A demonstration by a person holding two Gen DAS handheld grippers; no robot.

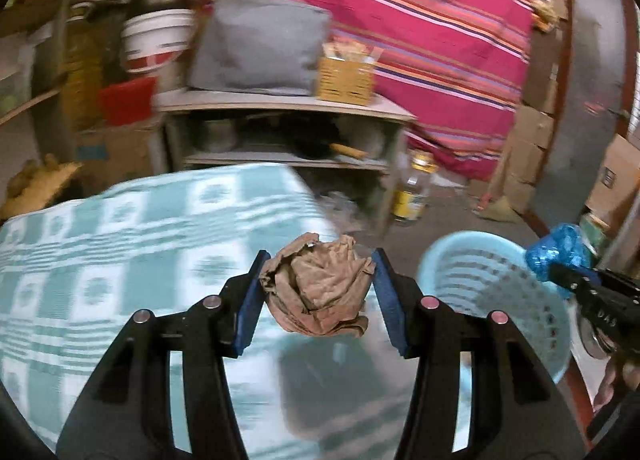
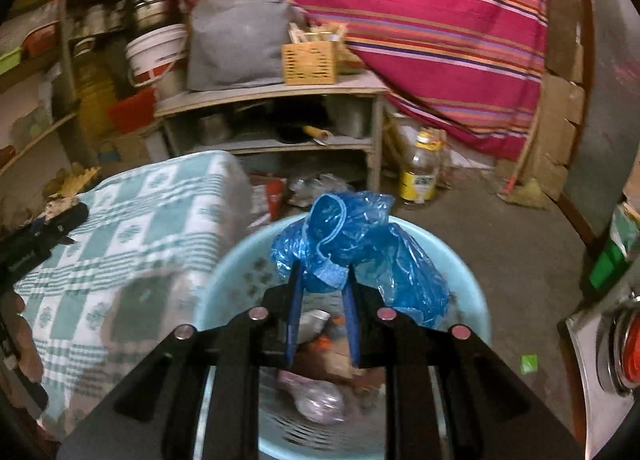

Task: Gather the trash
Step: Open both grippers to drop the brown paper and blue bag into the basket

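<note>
My left gripper (image 1: 318, 284) is shut on a crumpled brown paper ball (image 1: 316, 288), held above the edge of a teal checked cloth (image 1: 120, 260). To its right stands a light blue plastic basket (image 1: 492, 284). My right gripper (image 2: 322, 292) is shut on a crumpled blue plastic bag (image 2: 352, 244), right over the light blue basket (image 2: 232, 284), which holds several pieces of trash (image 2: 320, 400). The right gripper with the blue bag (image 1: 556, 252) also shows at the right edge of the left wrist view. The left gripper (image 2: 60, 220) appears at the left edge of the right wrist view.
A grey shelf unit (image 1: 280, 104) with a grey bag (image 1: 260, 40) and a wicker box (image 1: 346, 80) stands behind. A striped red cloth (image 2: 420, 20) hangs at the back. A yellow-labelled bottle (image 2: 420, 172) stands on the concrete floor. Cardboard boxes (image 1: 536, 140) are stacked at the right.
</note>
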